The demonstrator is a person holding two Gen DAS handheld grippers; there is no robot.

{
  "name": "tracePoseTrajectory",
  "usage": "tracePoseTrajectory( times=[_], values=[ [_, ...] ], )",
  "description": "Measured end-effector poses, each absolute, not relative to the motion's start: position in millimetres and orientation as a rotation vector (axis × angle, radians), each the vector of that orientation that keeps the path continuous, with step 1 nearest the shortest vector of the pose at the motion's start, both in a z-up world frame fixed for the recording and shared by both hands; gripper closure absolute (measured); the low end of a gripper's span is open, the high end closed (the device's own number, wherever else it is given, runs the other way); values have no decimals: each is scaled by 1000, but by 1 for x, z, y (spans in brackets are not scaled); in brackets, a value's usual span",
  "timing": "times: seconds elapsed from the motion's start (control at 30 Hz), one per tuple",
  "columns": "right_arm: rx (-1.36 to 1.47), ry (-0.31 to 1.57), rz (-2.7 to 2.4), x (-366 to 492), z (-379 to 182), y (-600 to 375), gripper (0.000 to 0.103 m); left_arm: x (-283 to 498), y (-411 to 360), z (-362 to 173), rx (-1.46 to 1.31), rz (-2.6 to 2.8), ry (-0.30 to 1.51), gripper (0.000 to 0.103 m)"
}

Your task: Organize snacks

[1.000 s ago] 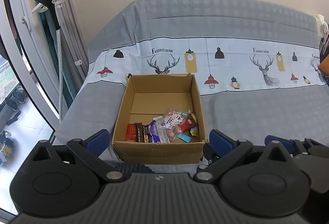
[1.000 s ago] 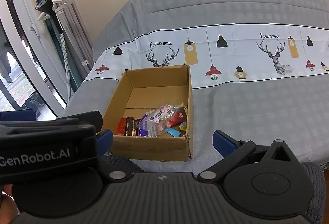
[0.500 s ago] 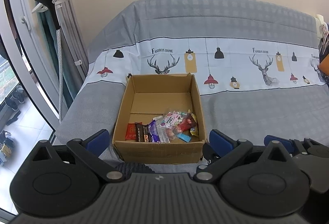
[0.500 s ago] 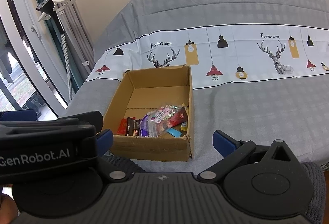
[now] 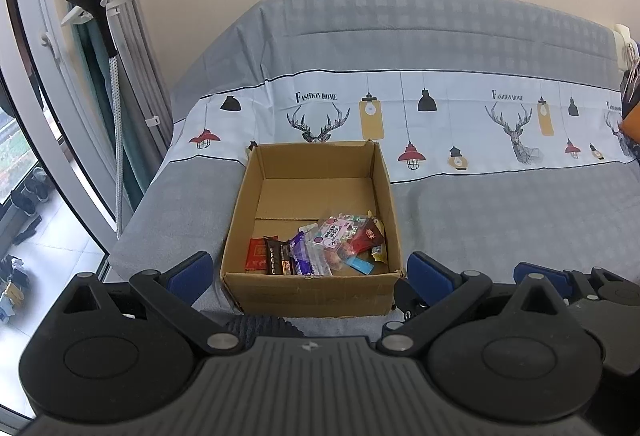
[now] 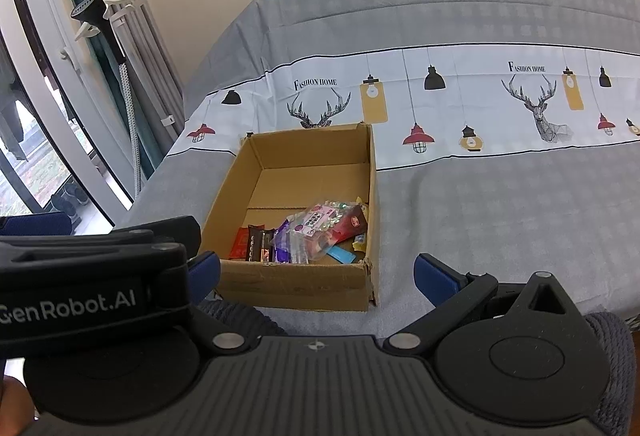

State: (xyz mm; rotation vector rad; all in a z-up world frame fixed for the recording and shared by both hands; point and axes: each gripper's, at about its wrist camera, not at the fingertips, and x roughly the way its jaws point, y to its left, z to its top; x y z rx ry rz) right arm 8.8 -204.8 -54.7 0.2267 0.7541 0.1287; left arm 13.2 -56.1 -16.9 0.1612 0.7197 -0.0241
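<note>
An open cardboard box (image 5: 312, 292) stands on the bed near its front edge; it also shows in the right wrist view (image 6: 292, 288). Several wrapped snacks (image 5: 320, 246) lie in a heap along the box's near wall, red, brown, purple and pink packets, seen too in the right wrist view (image 6: 304, 236). My left gripper (image 5: 310, 272) is open and empty, its blue fingertips either side of the box's near wall. My right gripper (image 6: 316, 272) is open and empty, just short of the box. The left gripper body (image 6: 80, 276) fills the right view's lower left.
The bed is covered by a grey sheet (image 5: 500, 220) with a white band of deer and lamp prints. A garment steamer on a pole (image 5: 108, 35) stands left of the bed by curtains and a window. A wall runs behind the bed.
The right gripper's view has shifted very slightly; the box sits a touch further right in it. The left gripper and the snacks have not moved.
</note>
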Motion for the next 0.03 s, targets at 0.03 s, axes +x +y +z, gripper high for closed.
tracePoseTrajectory(
  times=[0.03],
  values=[
    [226,754,130,9,-55,-205,1,13,-57,-17,163,-24,719,0]
  ],
)
